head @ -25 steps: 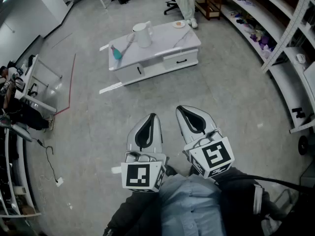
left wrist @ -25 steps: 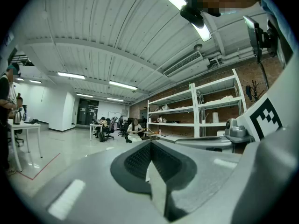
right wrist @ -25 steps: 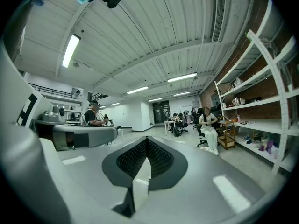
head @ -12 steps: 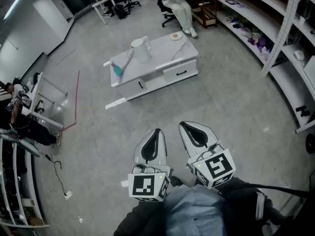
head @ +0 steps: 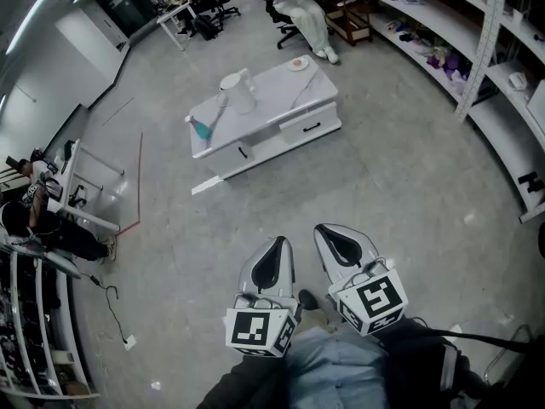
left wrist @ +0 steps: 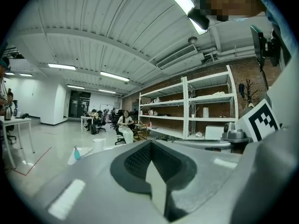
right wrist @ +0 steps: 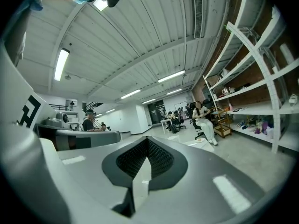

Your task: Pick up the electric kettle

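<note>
The white electric kettle (head: pixel 238 92) stands upright on a low white table (head: pixel 281 100) far ahead of me across the grey floor. In the left gripper view the kettle (left wrist: pixel 98 143) is small and distant. My left gripper (head: pixel 276 245) and right gripper (head: pixel 329 233) are held side by side close to my body, far short of the table. Both are shut with nothing between the jaws. The left gripper (left wrist: pixel 149 148) and the right gripper (right wrist: pixel 146 146) each show their jaws meeting at the tip.
A teal bottle (head: pixel 200 128) and a small plate (head: pixel 298 63) share the table. A seated person (head: pixel 294 2) is beyond it. Shelving (head: pixel 477 41) lines the right side. A desk (head: pixel 85 203) and a floor cable (head: pixel 106 301) lie at left.
The head view has shifted: the table and both grippers sit lower in the picture and more of the far room shows. Both grippers stay shut and side by side.
</note>
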`<state>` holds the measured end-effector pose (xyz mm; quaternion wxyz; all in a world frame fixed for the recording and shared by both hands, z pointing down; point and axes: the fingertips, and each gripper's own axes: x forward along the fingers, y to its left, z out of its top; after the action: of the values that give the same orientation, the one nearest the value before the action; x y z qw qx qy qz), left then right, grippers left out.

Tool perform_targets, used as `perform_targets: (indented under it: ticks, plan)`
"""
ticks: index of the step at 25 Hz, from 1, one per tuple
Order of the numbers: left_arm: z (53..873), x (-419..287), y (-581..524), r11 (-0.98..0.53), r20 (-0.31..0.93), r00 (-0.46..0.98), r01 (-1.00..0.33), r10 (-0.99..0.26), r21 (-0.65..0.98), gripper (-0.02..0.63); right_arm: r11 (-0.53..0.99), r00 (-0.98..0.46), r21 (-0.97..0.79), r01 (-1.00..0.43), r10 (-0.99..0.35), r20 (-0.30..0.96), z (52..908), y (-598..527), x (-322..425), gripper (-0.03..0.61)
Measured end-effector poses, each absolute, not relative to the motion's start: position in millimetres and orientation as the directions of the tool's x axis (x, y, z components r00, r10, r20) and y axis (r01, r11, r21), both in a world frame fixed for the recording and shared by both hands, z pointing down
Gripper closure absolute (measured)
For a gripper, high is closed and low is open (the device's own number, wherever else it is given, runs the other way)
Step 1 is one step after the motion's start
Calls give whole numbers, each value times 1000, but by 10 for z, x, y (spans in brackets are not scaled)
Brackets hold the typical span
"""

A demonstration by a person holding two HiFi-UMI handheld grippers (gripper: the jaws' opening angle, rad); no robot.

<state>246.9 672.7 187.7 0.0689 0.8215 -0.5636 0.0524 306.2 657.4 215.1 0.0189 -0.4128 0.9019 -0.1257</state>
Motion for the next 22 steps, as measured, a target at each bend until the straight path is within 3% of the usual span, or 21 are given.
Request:
perform_targets:
  ticks: [12, 22]
  plan:
    - [2160, 2443, 6305, -386, 152, 406, -911, -901, 143, 610, 581, -619, -227, -782, -766, 173, 2507, 6285, 3109, 554]
    - [2004, 1696, 5430, -370, 90, 389, -912, -917, 177, 610, 622, -652, -199, -758, -731, 199, 2389, 5399, 2325, 554]
